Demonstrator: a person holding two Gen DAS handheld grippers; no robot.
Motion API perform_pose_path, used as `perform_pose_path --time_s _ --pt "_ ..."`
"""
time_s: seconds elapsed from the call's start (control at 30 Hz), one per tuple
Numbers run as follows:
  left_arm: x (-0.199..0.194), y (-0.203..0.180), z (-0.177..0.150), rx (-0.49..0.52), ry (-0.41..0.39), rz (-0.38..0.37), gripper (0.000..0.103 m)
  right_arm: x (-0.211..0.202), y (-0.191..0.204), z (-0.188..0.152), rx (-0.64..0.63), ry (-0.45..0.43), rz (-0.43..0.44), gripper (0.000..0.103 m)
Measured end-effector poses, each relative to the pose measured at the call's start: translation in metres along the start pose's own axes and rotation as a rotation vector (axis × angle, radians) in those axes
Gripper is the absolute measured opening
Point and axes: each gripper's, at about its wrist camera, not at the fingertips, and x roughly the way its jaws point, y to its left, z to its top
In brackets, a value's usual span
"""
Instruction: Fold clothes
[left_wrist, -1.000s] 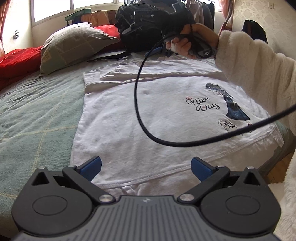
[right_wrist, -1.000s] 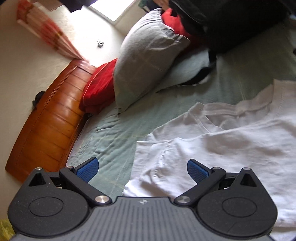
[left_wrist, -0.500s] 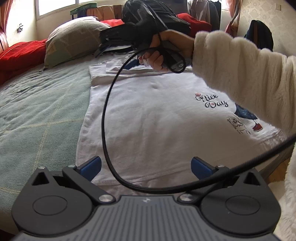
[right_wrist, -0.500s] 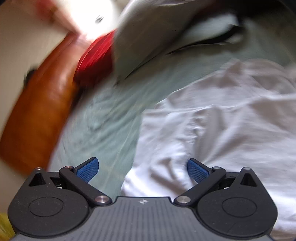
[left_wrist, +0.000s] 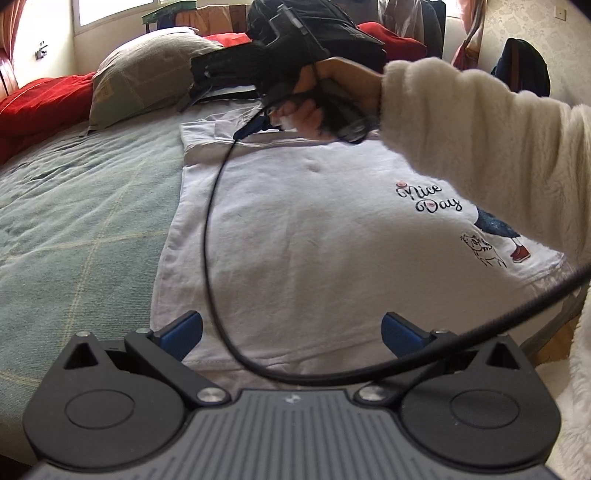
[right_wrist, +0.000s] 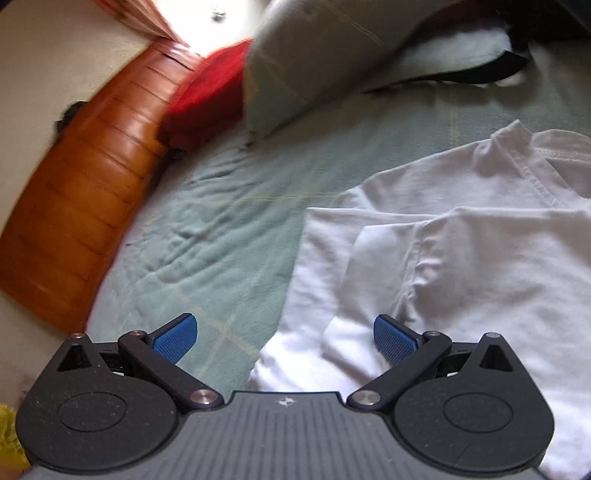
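A white T-shirt (left_wrist: 314, 236) with a "Nice Day" print lies flat on the green bedspread (left_wrist: 81, 221), its sleeves folded in. My left gripper (left_wrist: 291, 330) is open and empty just above the shirt's near hem. My right gripper (right_wrist: 284, 336) is open and empty over the shirt's (right_wrist: 461, 258) folded sleeve and left edge. In the left wrist view the right gripper's body (left_wrist: 258, 66) hovers above the shirt's far end, held by a hand in a fluffy white sleeve. Its black cable (left_wrist: 210, 236) loops over the shirt.
A grey pillow (left_wrist: 147, 74) and red bedding (left_wrist: 40, 99) lie at the head of the bed. A black bag (left_wrist: 332, 22) sits behind the shirt. A wooden headboard (right_wrist: 74, 184) curves along the left in the right wrist view. The bed's edge and floor (left_wrist: 554, 343) are at right.
The right gripper has moved left across the far end of the shirt, toward its left shoulder and sleeve. The left gripper has shifted slightly closer over the hem. Both stayed open.
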Motion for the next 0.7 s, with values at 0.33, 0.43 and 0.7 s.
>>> perform_pose_path --time_s 0.33,0.43,0.7 --pt "0.004 -0.004 -0.003 0.036 0.009 -0.007 0.102 -0.096 0.018 0.002 -0.405 -0.118 -0.299 0.08" --pt "0.005 -0.002 -0.005 0.034 0.015 0.0 0.102 -0.102 0.024 -0.011 -0.548 -0.094 -0.375 0.052" --pt "0.005 -0.002 -0.005 0.035 0.02 0.002 0.102 -0.039 0.061 -0.067 -0.94 0.026 -0.467 0.032"
